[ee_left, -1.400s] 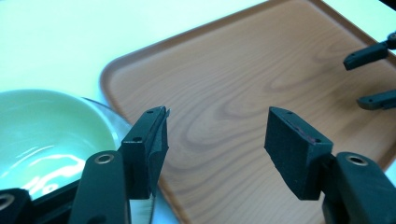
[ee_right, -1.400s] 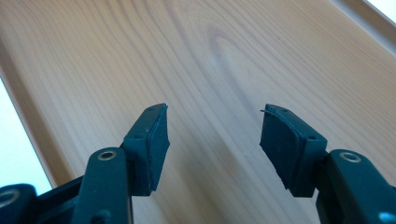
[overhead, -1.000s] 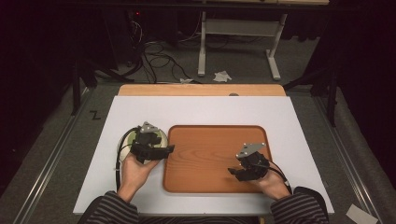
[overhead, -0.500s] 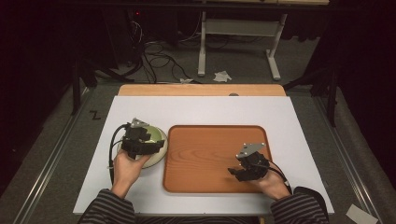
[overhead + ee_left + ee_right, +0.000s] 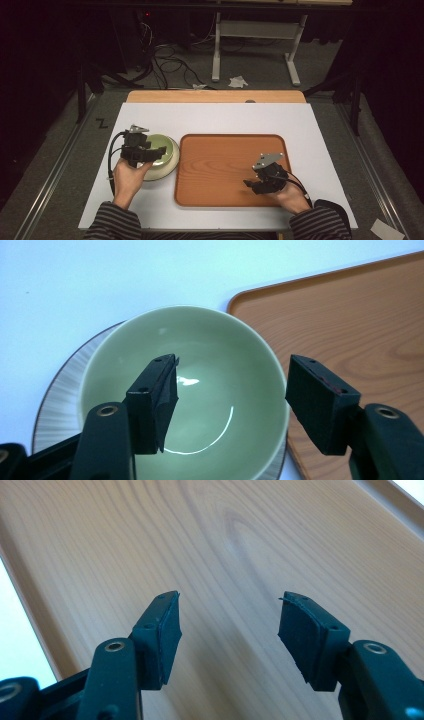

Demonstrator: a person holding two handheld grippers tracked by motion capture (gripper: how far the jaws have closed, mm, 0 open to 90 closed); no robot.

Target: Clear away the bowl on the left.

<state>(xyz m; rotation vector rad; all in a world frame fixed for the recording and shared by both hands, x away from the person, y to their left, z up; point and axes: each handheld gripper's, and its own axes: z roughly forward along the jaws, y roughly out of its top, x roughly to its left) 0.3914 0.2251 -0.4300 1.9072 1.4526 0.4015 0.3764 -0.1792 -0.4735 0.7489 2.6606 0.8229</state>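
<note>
The right tool (image 5: pixel 256 185) sits nearest, low over the tray (image 5: pixel 220 150). Its jaws are wide apart and hold nothing, so it seems to be waiting. In the right gripper view, wood grain runs in long curvy lines under its jaws. The tray is flat and brown, with round corners and a small raised edge.

Just left of the tray stands the green bowl (image 5: pixel 200 390). It is smooth and shiny, round and deep, with nothing in it. It sits on a pale plate (image 5: pixel 57 400) with thin lines on its rim. The left tool (image 5: pixel 150 152) hangs over the bowl. Its jaws gape apart, one inside the bowl and one outside near the tray, likely ready to pinch the rim.

The white counter (image 5: pixel 225 117) under the tray is plain and smooth.
</note>
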